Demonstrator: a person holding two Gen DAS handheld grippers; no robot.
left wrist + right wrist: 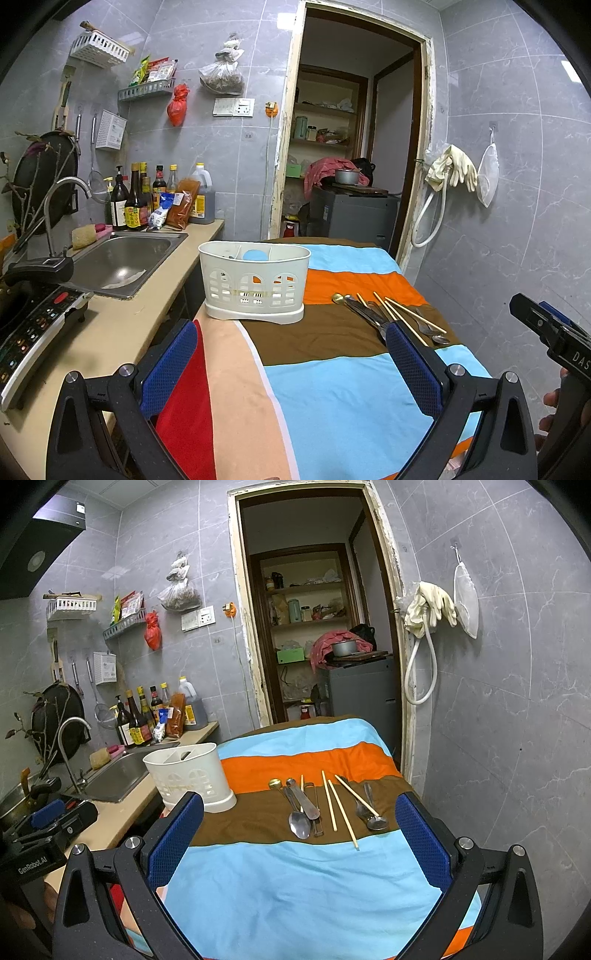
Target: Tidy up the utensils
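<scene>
A white slotted utensil caddy (255,280) stands on the striped cloth, also in the right wrist view (192,775). Utensils lie in a loose row on the brown stripe: metal spoons (300,821), a gold spoon (275,784), wooden chopsticks (341,812) and a fork with a spoon (373,814); they also show in the left wrist view (391,317). My left gripper (291,354) is open and empty, near the caddy. My right gripper (299,834) is open and empty, just short of the utensils.
A sink (122,262) and counter with sauce bottles (136,199) lie to the left, with a cooker (33,325) at the near left. A tiled wall (498,701) is close on the right. A doorway (317,627) opens behind the table.
</scene>
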